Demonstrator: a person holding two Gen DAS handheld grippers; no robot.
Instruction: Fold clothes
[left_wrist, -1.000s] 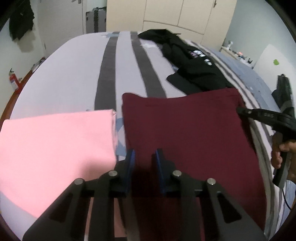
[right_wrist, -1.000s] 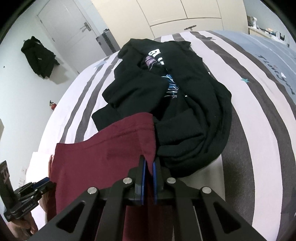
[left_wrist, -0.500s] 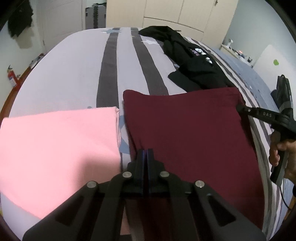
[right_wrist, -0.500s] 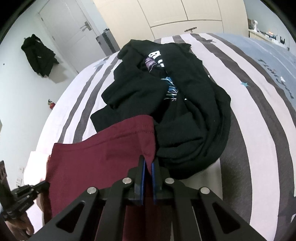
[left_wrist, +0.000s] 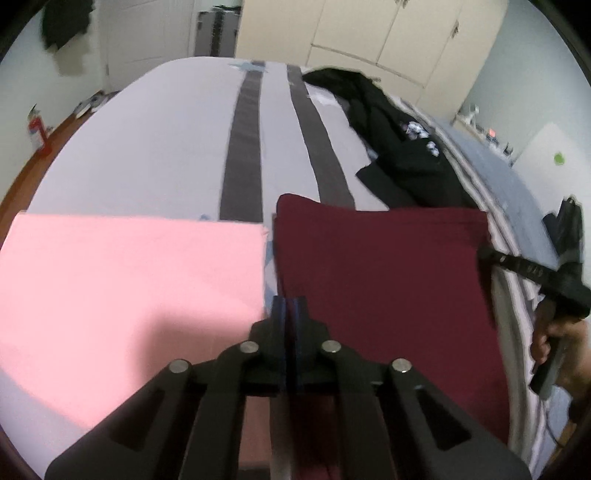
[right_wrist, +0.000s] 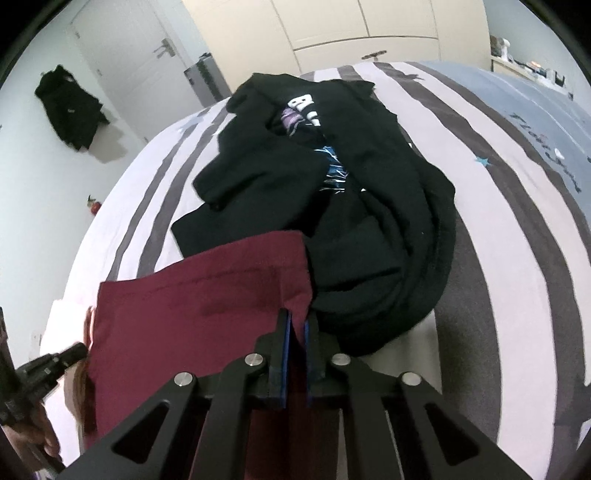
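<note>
The maroon garment (left_wrist: 380, 280) lies spread near the bed's (left_wrist: 155, 147) front edge, just beside a folded pink garment (left_wrist: 129, 273). The left gripper (left_wrist: 290, 310) pinches its near-left hem, jaws easing apart slightly; the right gripper (right_wrist: 295, 328) clamps its right corner, jaws likewise loosening, beside the black clothes pile (right_wrist: 332, 192). A fold appears in hand; next, both corners likely need carrying over together.

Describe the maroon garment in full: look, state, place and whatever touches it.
The maroon garment is a plain, dark red knit, folded into a flat rectangle with a stitched hem along one edge. It lies on the striped bed, beside the pink garment with a narrow gap between, its far corner against the black pile. The left gripper pinches its near edge, jaws easing open; the right gripper clamps its right corner.
</note>
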